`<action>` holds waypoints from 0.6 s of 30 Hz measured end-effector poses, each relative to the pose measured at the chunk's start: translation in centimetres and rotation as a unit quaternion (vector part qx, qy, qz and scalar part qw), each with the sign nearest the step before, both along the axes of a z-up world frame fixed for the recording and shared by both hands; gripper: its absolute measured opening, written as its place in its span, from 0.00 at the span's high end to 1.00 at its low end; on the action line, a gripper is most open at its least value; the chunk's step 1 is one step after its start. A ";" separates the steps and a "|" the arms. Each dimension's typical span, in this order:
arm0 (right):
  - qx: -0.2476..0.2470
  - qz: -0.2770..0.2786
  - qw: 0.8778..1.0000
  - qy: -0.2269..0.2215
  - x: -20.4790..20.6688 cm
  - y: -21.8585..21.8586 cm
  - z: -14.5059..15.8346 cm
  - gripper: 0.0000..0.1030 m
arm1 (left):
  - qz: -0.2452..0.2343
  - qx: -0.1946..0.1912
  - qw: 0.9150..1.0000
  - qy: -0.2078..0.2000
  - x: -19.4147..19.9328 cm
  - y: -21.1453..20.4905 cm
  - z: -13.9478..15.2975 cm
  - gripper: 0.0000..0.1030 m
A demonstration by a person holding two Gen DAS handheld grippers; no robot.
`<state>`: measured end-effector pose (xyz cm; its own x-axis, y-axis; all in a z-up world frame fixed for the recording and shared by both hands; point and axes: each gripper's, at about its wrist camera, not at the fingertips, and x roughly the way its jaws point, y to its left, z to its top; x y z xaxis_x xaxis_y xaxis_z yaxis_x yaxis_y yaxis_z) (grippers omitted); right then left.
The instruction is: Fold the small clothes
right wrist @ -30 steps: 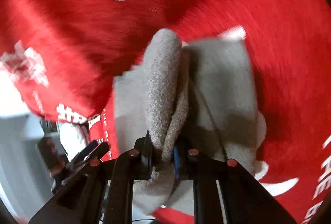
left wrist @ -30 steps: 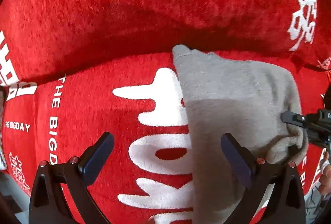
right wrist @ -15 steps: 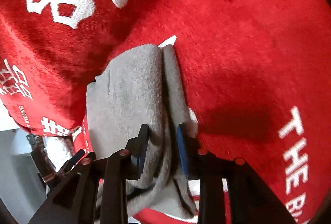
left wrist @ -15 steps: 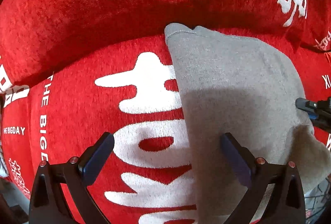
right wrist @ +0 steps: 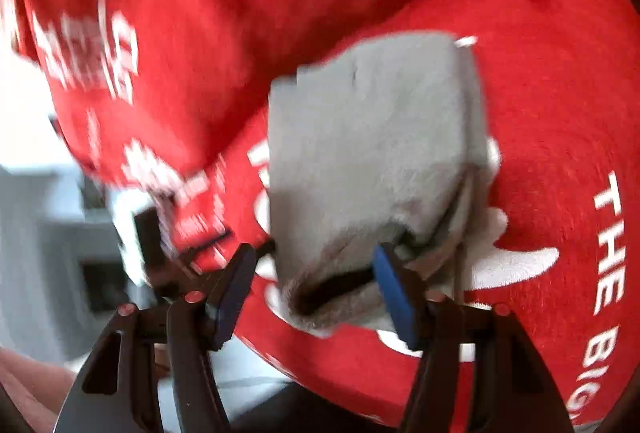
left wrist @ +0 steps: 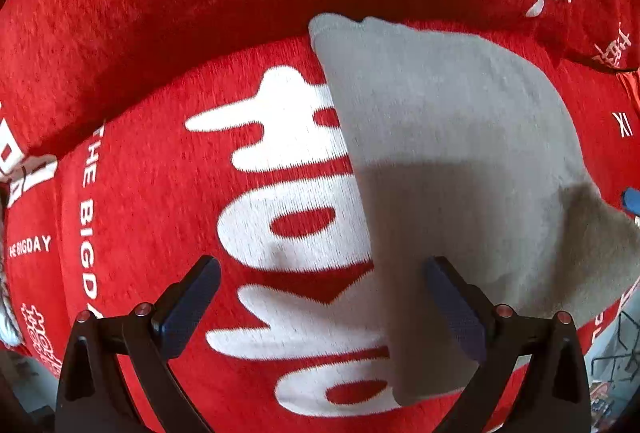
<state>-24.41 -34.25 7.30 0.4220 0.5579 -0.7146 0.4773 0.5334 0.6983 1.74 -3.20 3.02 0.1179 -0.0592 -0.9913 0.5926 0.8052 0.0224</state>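
We see the left gripper (left wrist: 320, 297) wide apart over the folded grey knit garment (left wrist: 448, 137); only the right view shows the right gripper (right wrist: 316, 285) closing, pads clear of the cloth, on the red printed blanket (right wrist: 560, 93).

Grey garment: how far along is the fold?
Done: the grey garment lies folded over on the red blanket, with stacked layers showing at its near end in the right wrist view. In hand: nothing is gripped. The left tongs hang open over its edge. The right tongs are open, jaws closing, with the near edge between them but unpressed. Left: perhaps one more fold or tidying. No other clothes are in view.
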 end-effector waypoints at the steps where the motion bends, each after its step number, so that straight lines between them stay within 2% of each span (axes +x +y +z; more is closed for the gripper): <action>1: -0.014 0.028 0.999 0.010 0.4 1.0 -0.3 0.95 | 0.004 -0.001 1.000 0.003 0.0 0.1 0.0 0.00; 4: -0.037 0.032 0.998 0.031 -0.9 1.8 -1.2 0.93 | 0.007 -0.002 1.000 0.004 -0.3 0.2 0.0 0.00; 7: -0.058 0.019 0.993 0.096 -3.8 1.5 -4.2 0.93 | -0.001 -0.002 1.000 0.004 -0.5 0.5 -0.3 0.00; 8: -0.056 0.008 0.991 0.125 -5.2 1.3 -5.6 0.94 | -0.003 -0.001 1.000 0.008 -0.6 0.6 -0.6 0.00; 10: -0.001 -0.043 0.992 0.122 -7.5 0.6 -6.7 0.94 | -0.004 0.005 1.000 0.016 -0.7 0.9 -1.3 0.00; 11: 0.007 -0.056 0.991 0.120 -8.0 0.4 -6.6 0.94 | -0.007 0.009 1.000 0.021 -1.0 1.0 -1.7 0.00; 13: -0.009 -0.060 0.990 0.129 -8.6 0.1 -6.0 0.93 | -0.011 0.015 1.000 0.023 -1.3 1.4 -2.2 0.00; 15: -0.018 -0.066 0.988 0.140 -8.9 0.0 -5.6 0.85 | -0.014 0.017 1.000 0.023 -1.7 1.6 -2.3 0.00; 18: -0.043 -0.078 0.986 0.140 -8.9 -0.4 -4.2 0.85 | -0.013 0.020 0.999 0.028 -1.9 1.8 -2.3 0.00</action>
<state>-33.34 -34.61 3.06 0.2773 0.4345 -0.8569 0.7263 0.4891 0.4830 -0.14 -1.35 0.72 0.0619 -0.0222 -0.9978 0.6144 0.7887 0.0206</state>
